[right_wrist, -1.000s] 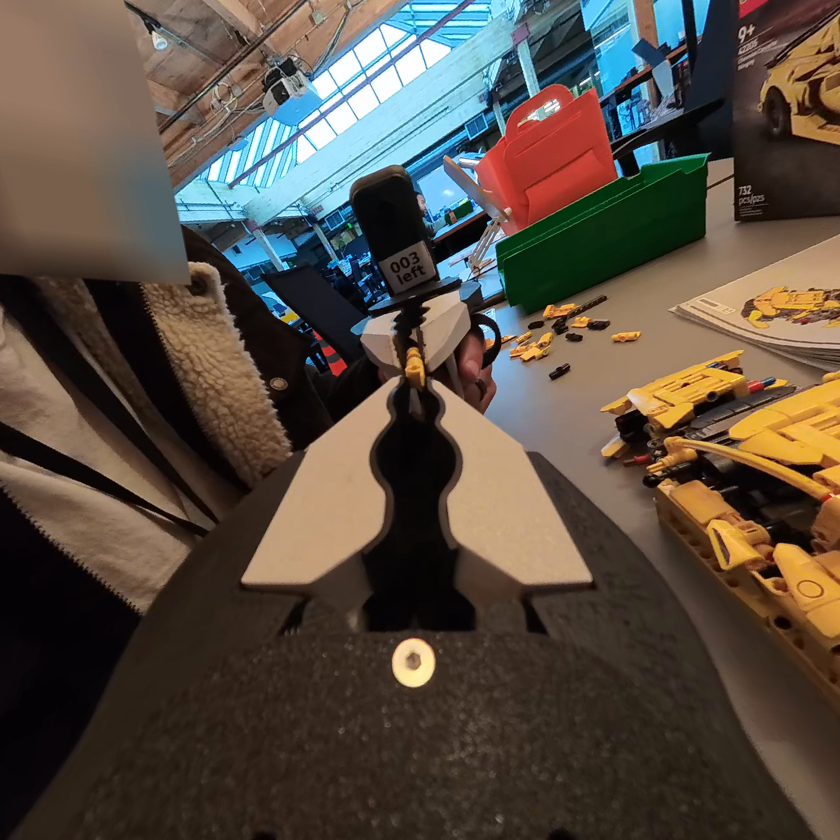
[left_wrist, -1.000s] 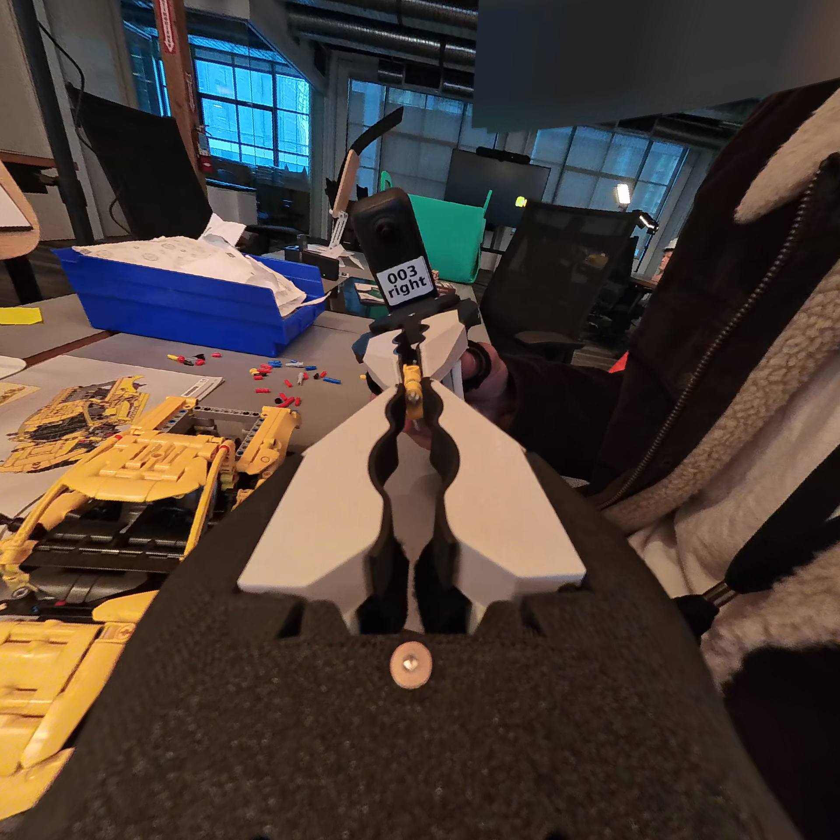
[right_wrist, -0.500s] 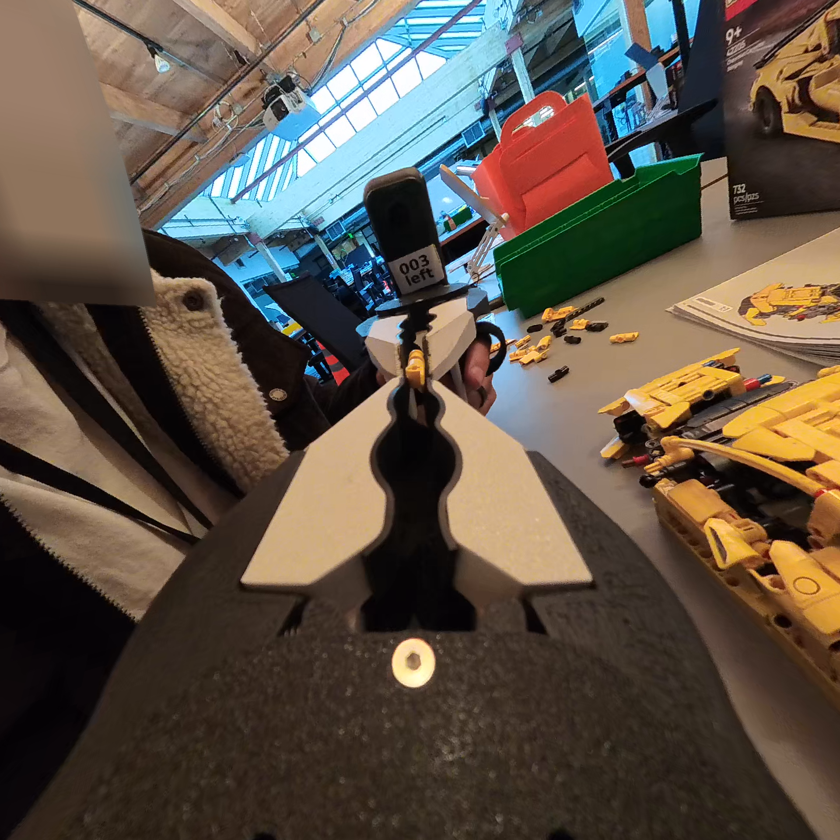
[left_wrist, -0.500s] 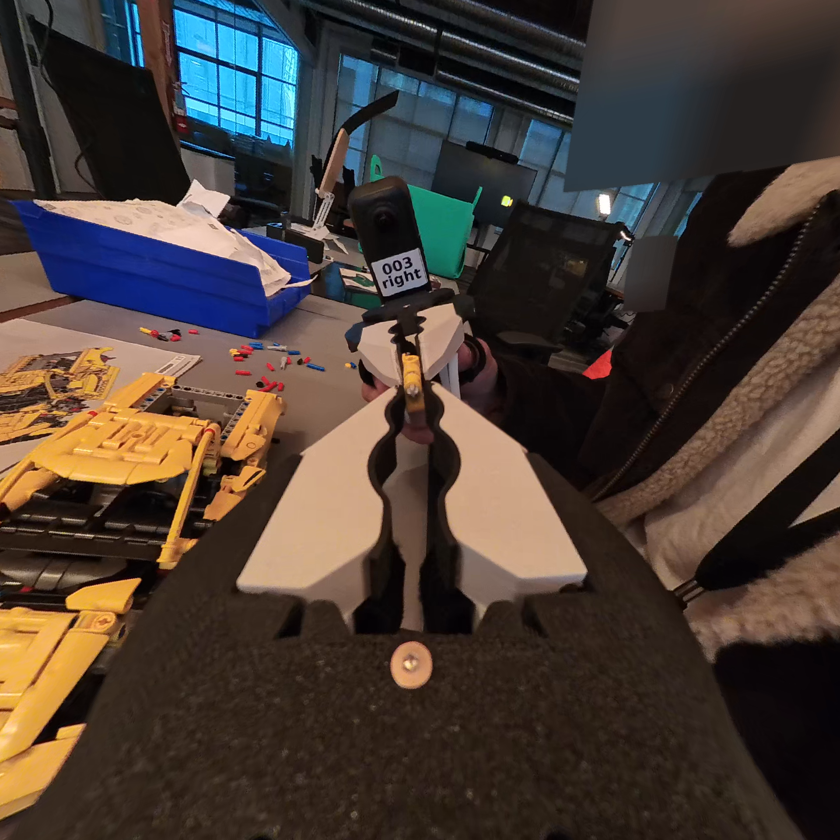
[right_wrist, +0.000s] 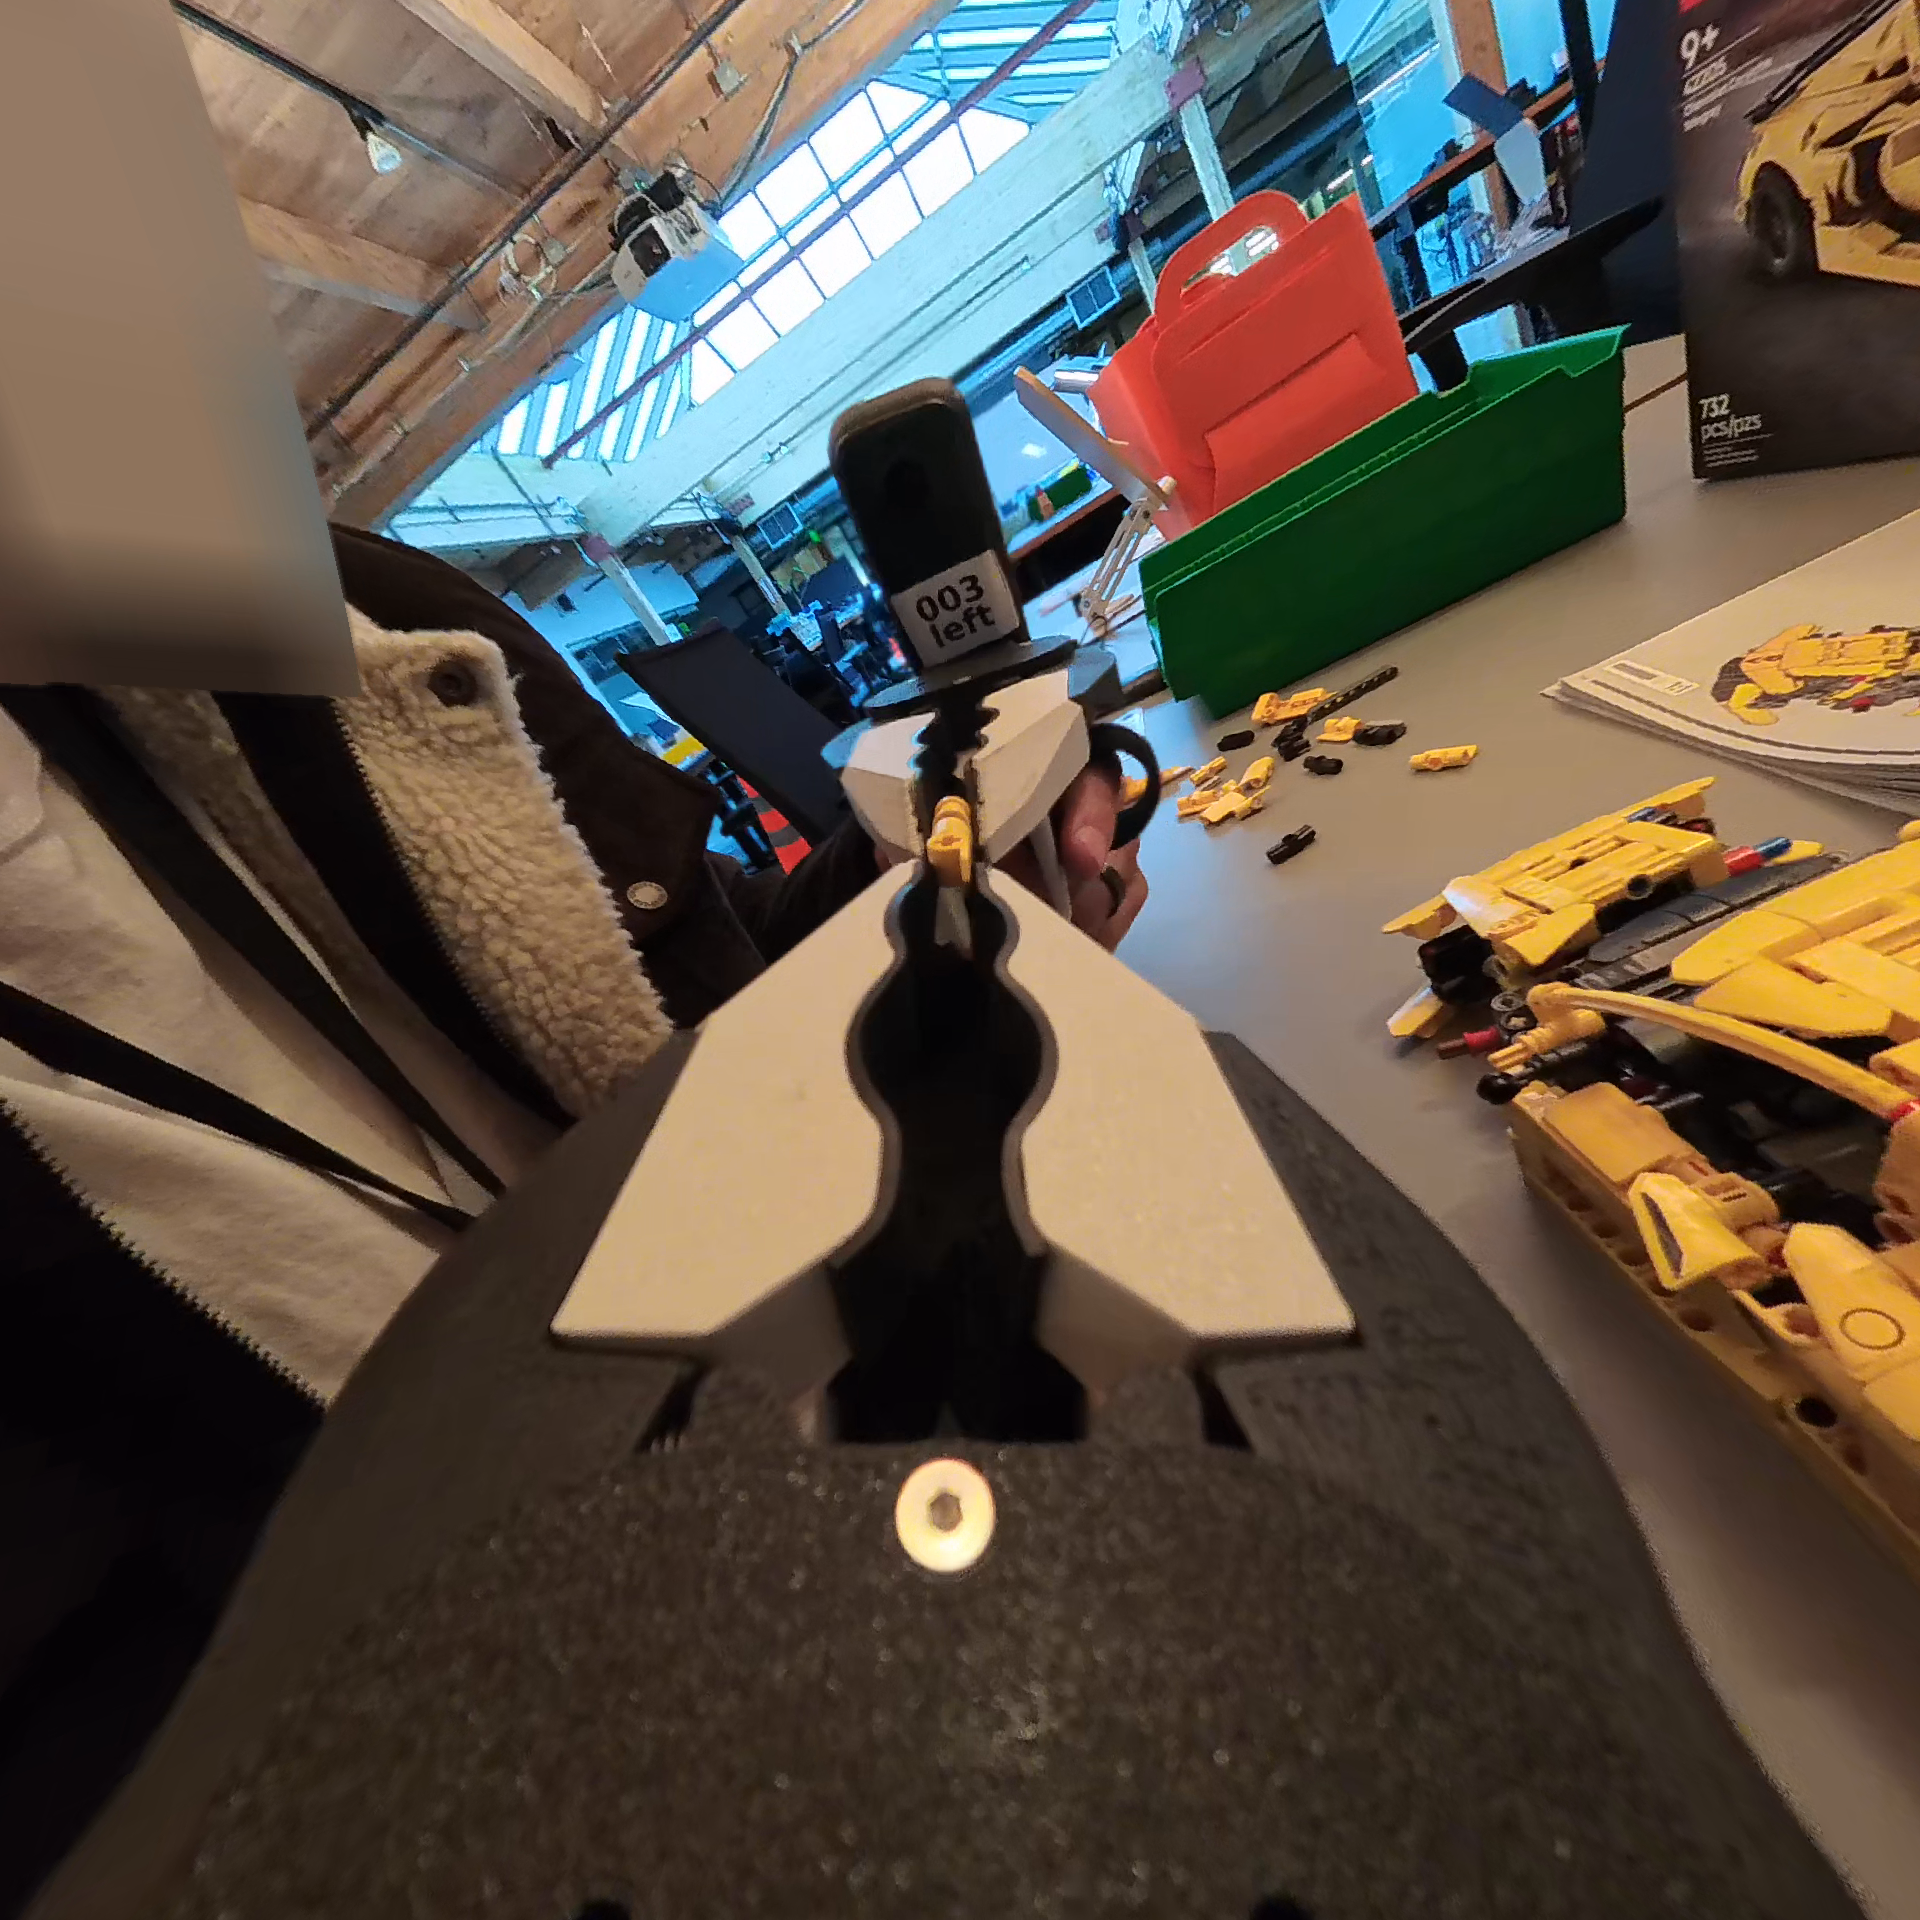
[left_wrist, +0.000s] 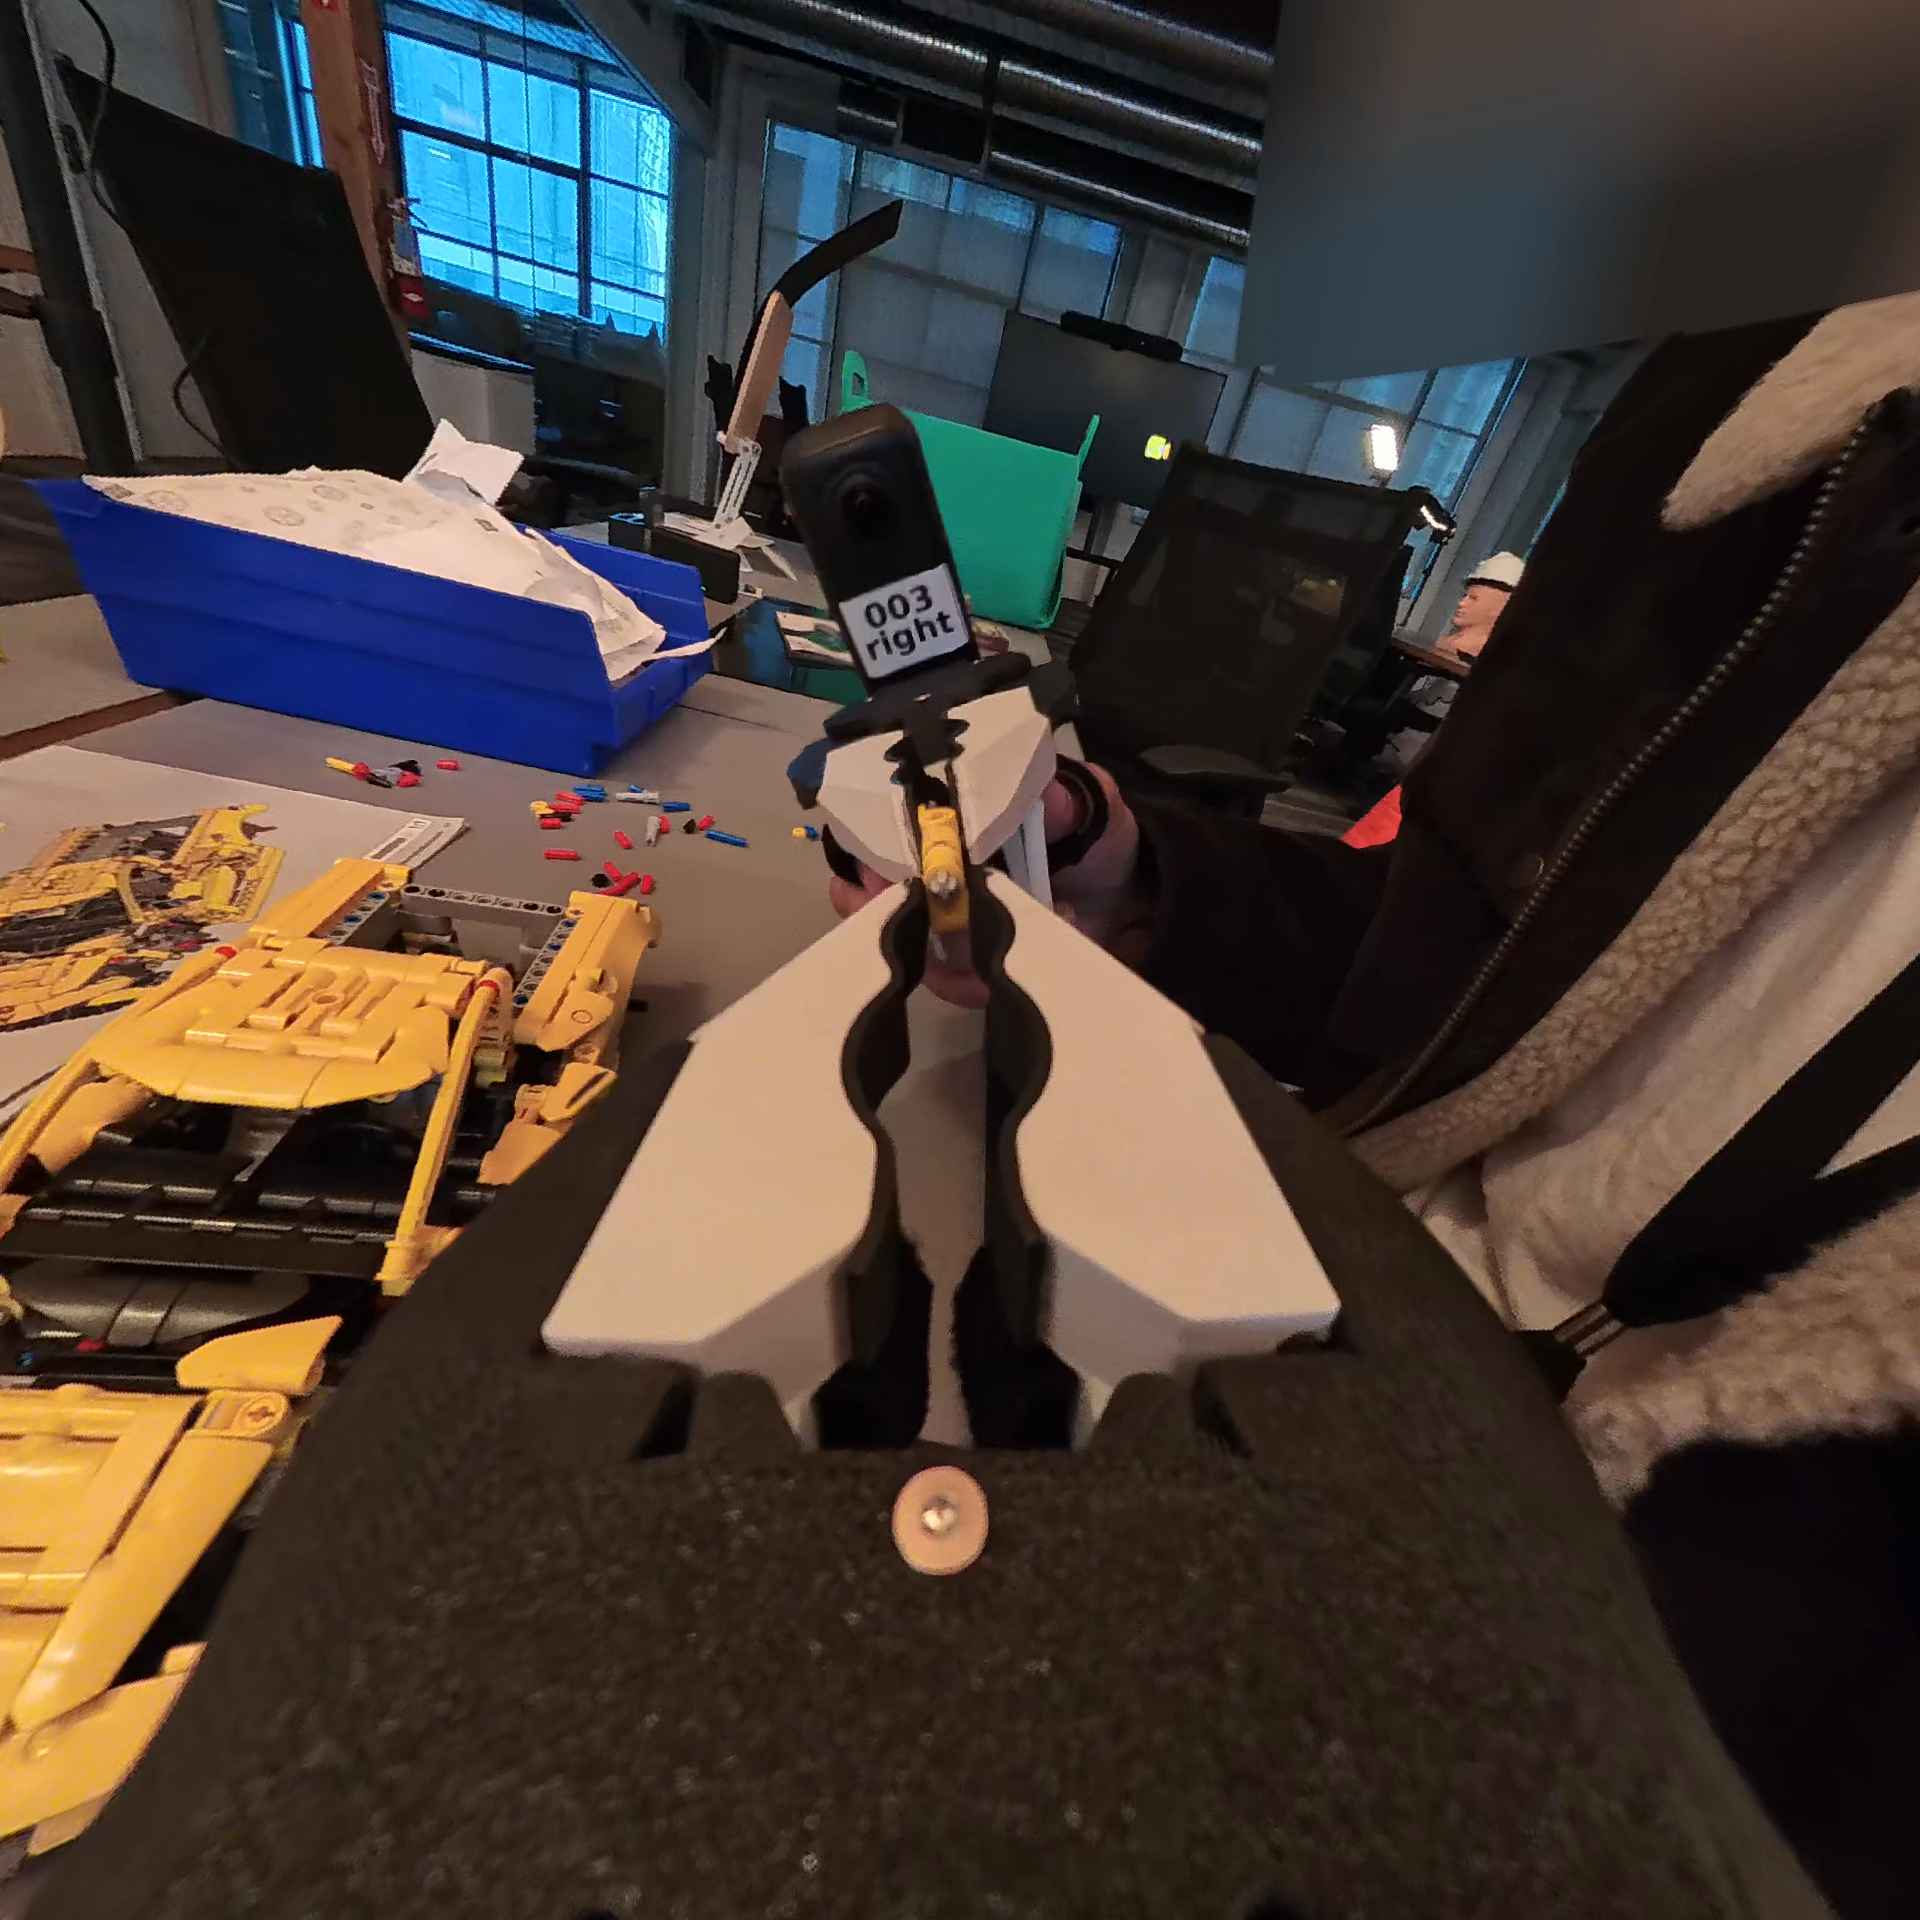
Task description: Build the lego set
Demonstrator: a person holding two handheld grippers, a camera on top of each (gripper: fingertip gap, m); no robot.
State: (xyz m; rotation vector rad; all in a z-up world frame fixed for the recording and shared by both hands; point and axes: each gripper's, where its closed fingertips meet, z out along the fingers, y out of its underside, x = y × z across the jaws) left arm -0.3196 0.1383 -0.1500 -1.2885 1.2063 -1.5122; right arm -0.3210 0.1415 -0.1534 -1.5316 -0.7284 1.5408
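My two grippers meet tip to tip in the air above the table edge, close to the person's jacket. A small yellow lego piece with a pale pin sits between them. My left gripper is shut on its near end. The right gripper faces it and grips the far end. In the right wrist view my right gripper is shut on the same yellow piece, with the left gripper opposite. The partly built yellow car lies on the table, and also shows in the right wrist view.
A blue bin with paper stands behind loose red and blue pins. A green bin, an orange bag, the set's box, an instruction booklet and loose yellow and black pieces lie on the grey table. The grippers are tip to tip, or close to it. Left tips and right tips are each some 15 cm from the partly built yellow car.
Both grippers stay tip to tip on the yellow piece. The pair has shifted and tilted slightly. No grip has changed.
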